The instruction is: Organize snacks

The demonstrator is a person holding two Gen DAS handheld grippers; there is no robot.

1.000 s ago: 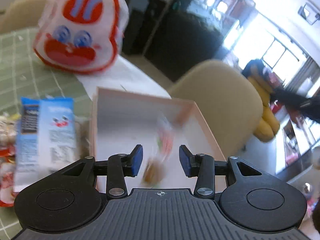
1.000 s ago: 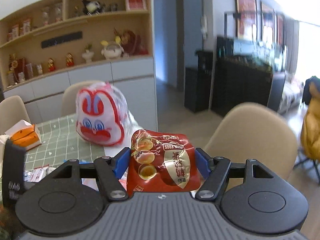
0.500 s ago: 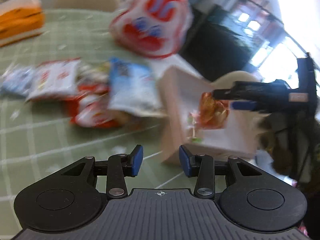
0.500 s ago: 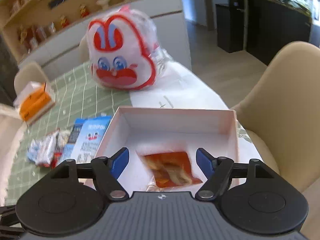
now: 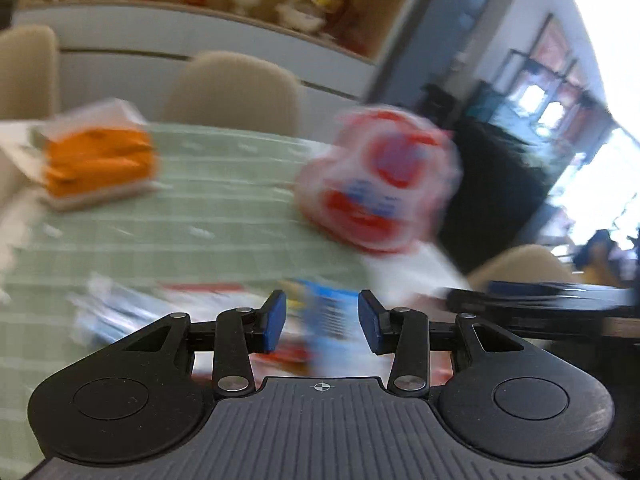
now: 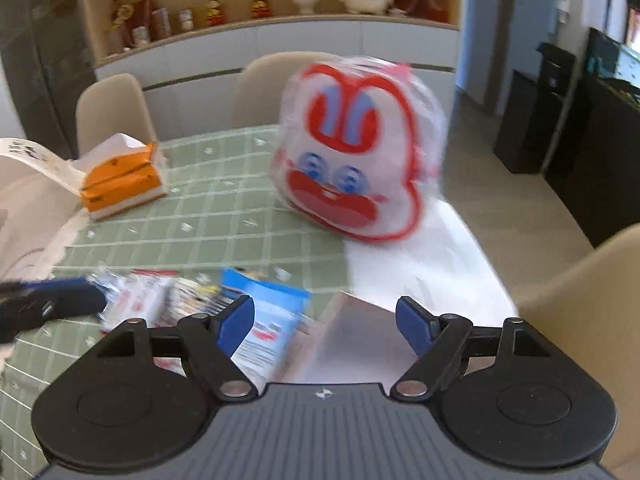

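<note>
My left gripper (image 5: 321, 325) is open and empty above a blurred pile of snack packets (image 5: 192, 308), with a blue packet (image 5: 329, 312) showing between its fingers. My right gripper (image 6: 325, 325) is open and empty over the near corner of the pink box (image 6: 356, 344). The blue packet (image 6: 268, 320) lies just left of the box, beside several small packets (image 6: 160, 300). The left gripper's tip (image 6: 56, 304) shows at the left edge of the right wrist view. The box's inside is hidden.
A rabbit-face bag (image 6: 356, 164) stands on the green checked tablecloth (image 6: 208, 216) behind the snacks. An orange tissue pack (image 6: 120, 184) lies at the far left. Beige chairs (image 6: 280, 84) ring the table; another chair (image 6: 588, 304) is at right.
My right gripper dropped the red snack packet into the pink box and pulled back, open. My left gripper swung left from the box to over the packet pile.
</note>
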